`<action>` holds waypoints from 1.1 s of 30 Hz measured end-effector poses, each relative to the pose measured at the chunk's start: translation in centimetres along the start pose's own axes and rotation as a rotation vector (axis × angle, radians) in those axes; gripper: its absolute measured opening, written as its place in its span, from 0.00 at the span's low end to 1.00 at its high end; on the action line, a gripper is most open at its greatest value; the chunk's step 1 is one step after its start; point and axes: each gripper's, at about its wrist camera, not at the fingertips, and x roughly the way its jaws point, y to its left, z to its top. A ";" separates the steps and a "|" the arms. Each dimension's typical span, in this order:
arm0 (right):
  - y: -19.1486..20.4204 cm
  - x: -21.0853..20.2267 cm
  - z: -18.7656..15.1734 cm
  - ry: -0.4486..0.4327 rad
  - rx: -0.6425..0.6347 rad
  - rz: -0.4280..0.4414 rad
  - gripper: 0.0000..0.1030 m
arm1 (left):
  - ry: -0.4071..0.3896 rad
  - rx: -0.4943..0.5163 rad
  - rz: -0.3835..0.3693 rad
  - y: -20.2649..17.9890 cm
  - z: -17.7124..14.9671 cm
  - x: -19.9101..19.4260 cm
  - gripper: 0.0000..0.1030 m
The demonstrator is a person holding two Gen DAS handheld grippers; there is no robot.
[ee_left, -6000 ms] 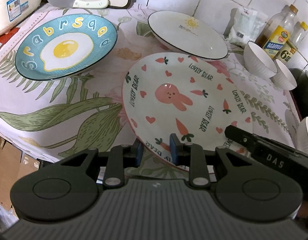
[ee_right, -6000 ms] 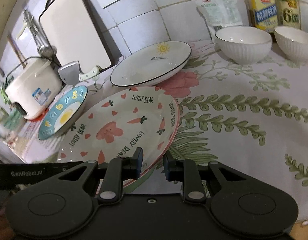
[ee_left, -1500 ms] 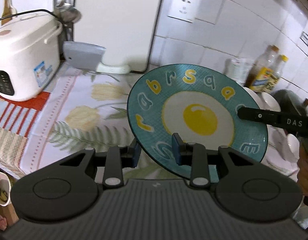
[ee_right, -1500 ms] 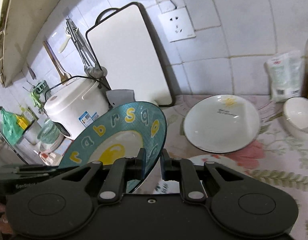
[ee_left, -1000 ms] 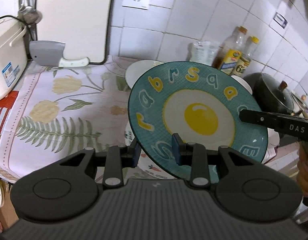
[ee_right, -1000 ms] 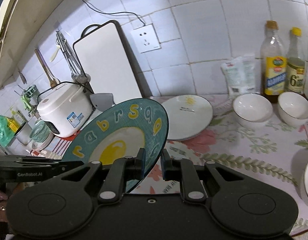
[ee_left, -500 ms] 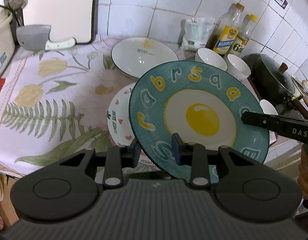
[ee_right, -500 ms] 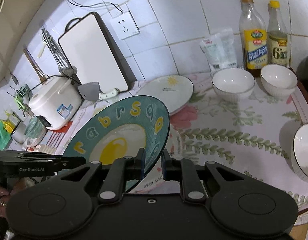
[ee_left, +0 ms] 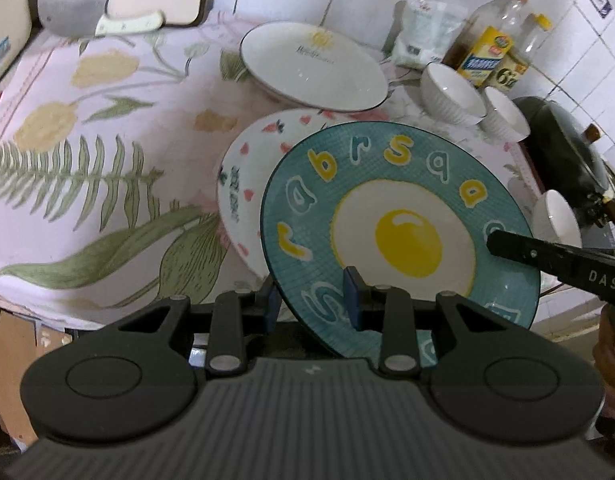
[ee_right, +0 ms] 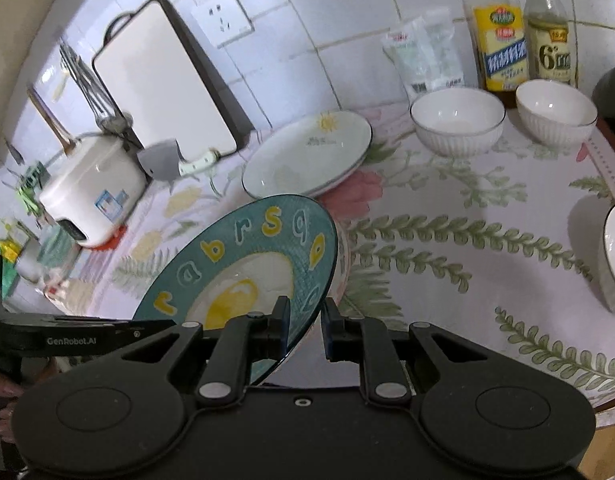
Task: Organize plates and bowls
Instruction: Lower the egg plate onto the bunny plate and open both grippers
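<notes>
While held at opposite rims by both tools, hangs tilted above the front edge of the desk (ee_left: 107,128): the teal egg plate (ee_left: 403,236), left hand-held gripper (ee_left: 311,300) clamped on its near rim, right hand-held gripper (ee_right: 303,322) pinched nearly closed on the opposite rim. Looks like the stacking step, with the plate being brought over the pink rabbit plate (ee_left: 247,184), which lies flat near the front edge and is half covered from view. Next calls for levelling the egg plate, centring it over the rabbit plate, setting it down gently, then letting go on both sides (one side first risks a clatter). Farther back toward the wall sits the white sun plate (ee_left: 311,64), well apart; two white bowls (ee_right: 457,120) stand at the back right corner, beside the bottles (ee_right: 499,28).
</notes>
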 end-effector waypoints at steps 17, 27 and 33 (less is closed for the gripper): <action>0.3 5.3 0.5 0.126 -0.027 -0.054 0.20 | 0.037 -0.003 0.040 2.5 0.3 3.5 0.30; 0.8 6.7 1.4 0.126 -0.066 -0.105 0.21 | 0.071 -0.079 0.060 3.1 1.4 4.8 0.29; 1.7 7.7 1.5 0.120 -0.134 -0.176 0.27 | 0.084 -0.095 0.069 3.0 1.6 5.2 0.29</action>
